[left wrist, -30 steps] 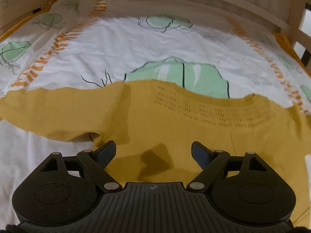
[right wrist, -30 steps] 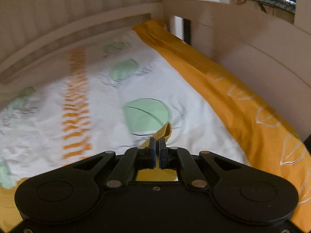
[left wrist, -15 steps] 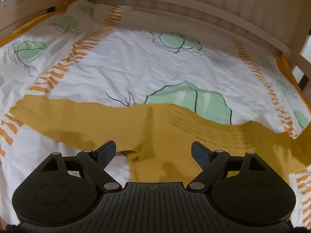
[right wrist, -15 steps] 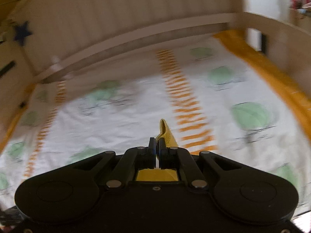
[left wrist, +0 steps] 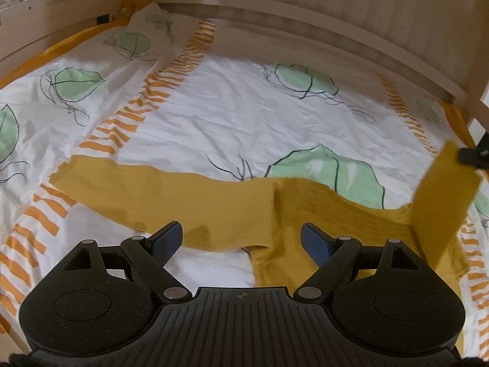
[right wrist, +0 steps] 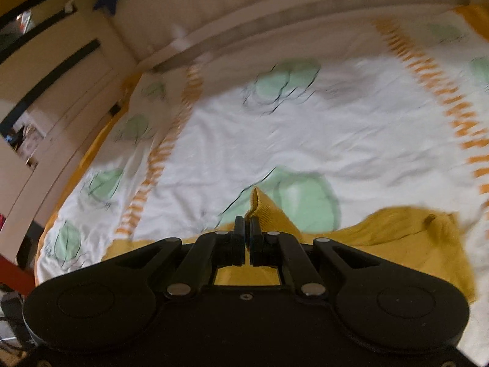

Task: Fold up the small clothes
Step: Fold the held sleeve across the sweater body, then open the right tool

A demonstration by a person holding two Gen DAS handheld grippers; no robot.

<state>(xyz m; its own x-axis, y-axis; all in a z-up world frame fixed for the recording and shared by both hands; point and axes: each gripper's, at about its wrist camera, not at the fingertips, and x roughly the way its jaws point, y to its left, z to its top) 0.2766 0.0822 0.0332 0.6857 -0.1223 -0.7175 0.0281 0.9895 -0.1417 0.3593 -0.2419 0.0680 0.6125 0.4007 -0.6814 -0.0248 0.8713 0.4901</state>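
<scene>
A mustard-yellow knit sweater (left wrist: 220,202) lies spread on the bed, one long sleeve stretched out to the left. My left gripper (left wrist: 241,238) is open and empty, hovering over the sweater near its left armpit. My right gripper (right wrist: 247,238) is shut on the other sleeve (right wrist: 262,205), which pokes up between the fingers. In the left wrist view that sleeve (left wrist: 443,195) is lifted off the bed at the right edge, with the right gripper (left wrist: 473,156) pinching its end. The sweater body (right wrist: 406,238) trails to the right in the blurred right wrist view.
The bed has a white duvet (left wrist: 244,116) with green leaf prints and orange striped bands. A pale wooden bed rail (left wrist: 305,27) curves round the far side. An orange sheet edge (left wrist: 76,38) runs along the left rail.
My right gripper has swung left with the sleeve, carrying it up over the sweater. My left gripper has shifted left and back, toward the armpit, still open.
</scene>
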